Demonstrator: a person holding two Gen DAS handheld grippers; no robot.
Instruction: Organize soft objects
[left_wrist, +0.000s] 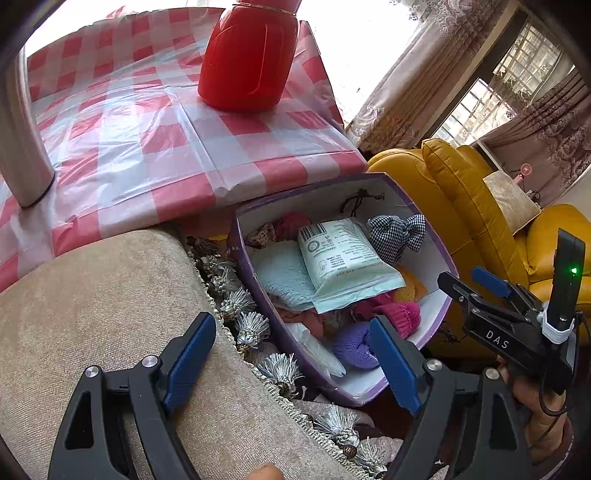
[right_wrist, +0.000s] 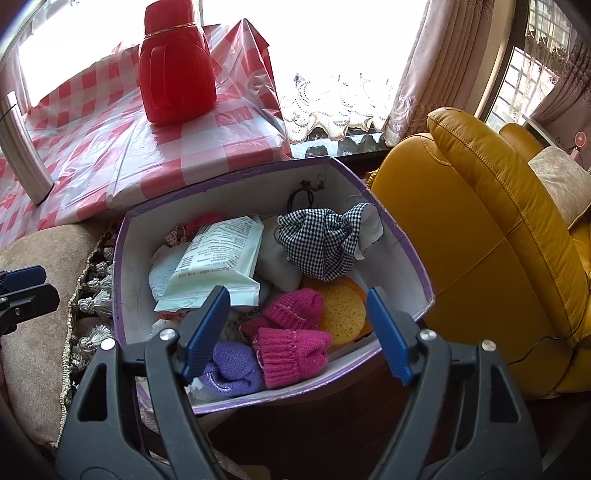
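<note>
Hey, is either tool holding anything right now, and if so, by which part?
Nothing is held. The left tool and the right tool are both open and empty, above the purple box of soft items.

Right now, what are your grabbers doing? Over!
Left gripper open, empty, over cushion. Right gripper open, empty, above purple box. Pink knit hats, pouch inside. Nothing blocking.
</note>
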